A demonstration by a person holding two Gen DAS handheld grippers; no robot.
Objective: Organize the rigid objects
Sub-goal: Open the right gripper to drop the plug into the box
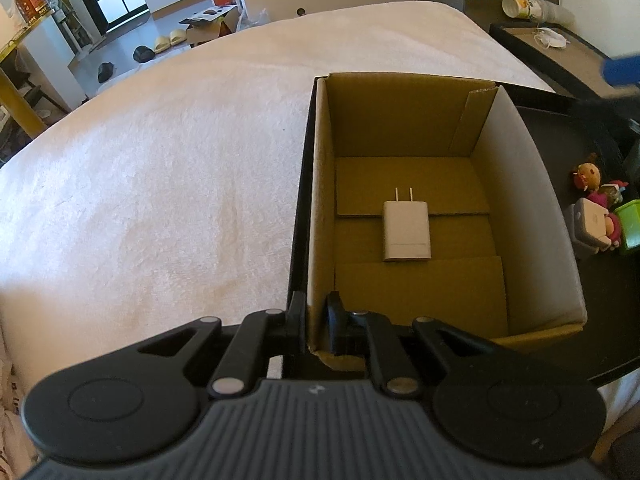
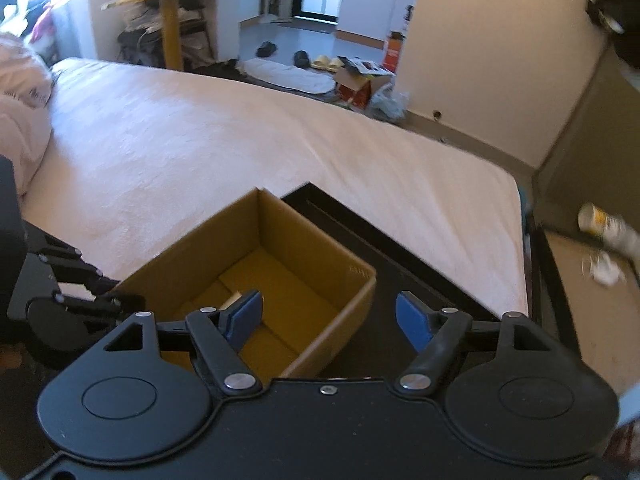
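An open cardboard box (image 1: 400, 116) stands in a black tray (image 1: 596, 300) on the bed. A white charger plug (image 1: 406, 232) lies flat on the box floor, prongs pointing away. My left gripper (image 1: 317, 322) is shut on the box's near-left wall, one finger inside and one outside. In the right wrist view my right gripper (image 2: 330, 316) hangs open over the box's (image 2: 312, 248) right corner, its blue pads (image 2: 412, 320) wide apart with nothing between them. One blue pad (image 1: 622, 70) shows at the right edge of the left wrist view. Small toys (image 1: 600, 216) lie in the tray right of the box.
A pale fluffy blanket (image 1: 160, 160) covers the bed left of and behind the box. A side table (image 1: 560, 56) at the right holds a tipped cup (image 1: 524, 6) and a face mask (image 1: 552, 40). A pillow (image 2: 20, 120) lies at the far left. Floor clutter sits beyond the bed.
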